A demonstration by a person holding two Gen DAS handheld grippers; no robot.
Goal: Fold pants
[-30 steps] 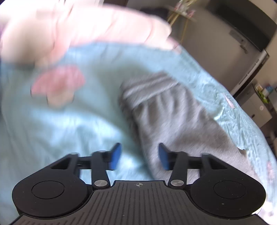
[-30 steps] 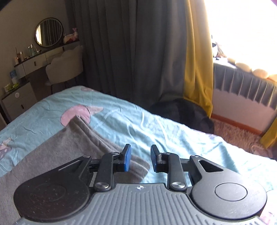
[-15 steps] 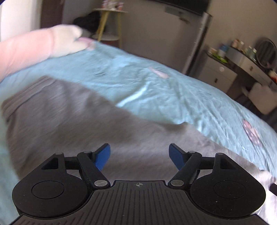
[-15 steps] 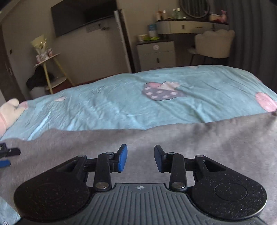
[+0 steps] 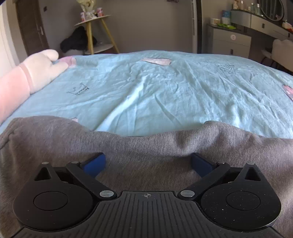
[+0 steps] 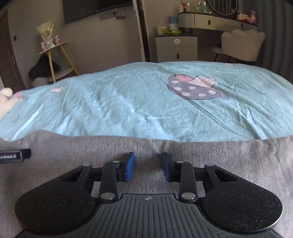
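Note:
The grey pants (image 5: pixel 146 146) lie flat on the light blue bedsheet (image 5: pixel 164 87), and their far edge runs across both views. My left gripper (image 5: pixel 147 163) is wide open, low over the grey cloth with nothing between its blue pads. My right gripper (image 6: pixel 148 167) is open with a narrower gap, also low over the pants (image 6: pixel 228 157). The tip of the left gripper (image 6: pixel 15 156) shows at the left edge of the right wrist view. Neither gripper holds cloth.
A pink and cream plush toy (image 5: pixel 31 75) lies on the bed at the left. Beyond the bed stand a yellow-legged side table (image 5: pixel 95 33), a grey drawer unit (image 6: pixel 176 48), a vanity desk with a cream chair (image 6: pixel 241 45) and a wall-mounted TV (image 6: pixel 95 9).
Both grippers swung round to face across the bed and dropped low over the pants. The left jaws opened wider. The right jaws opened a little.

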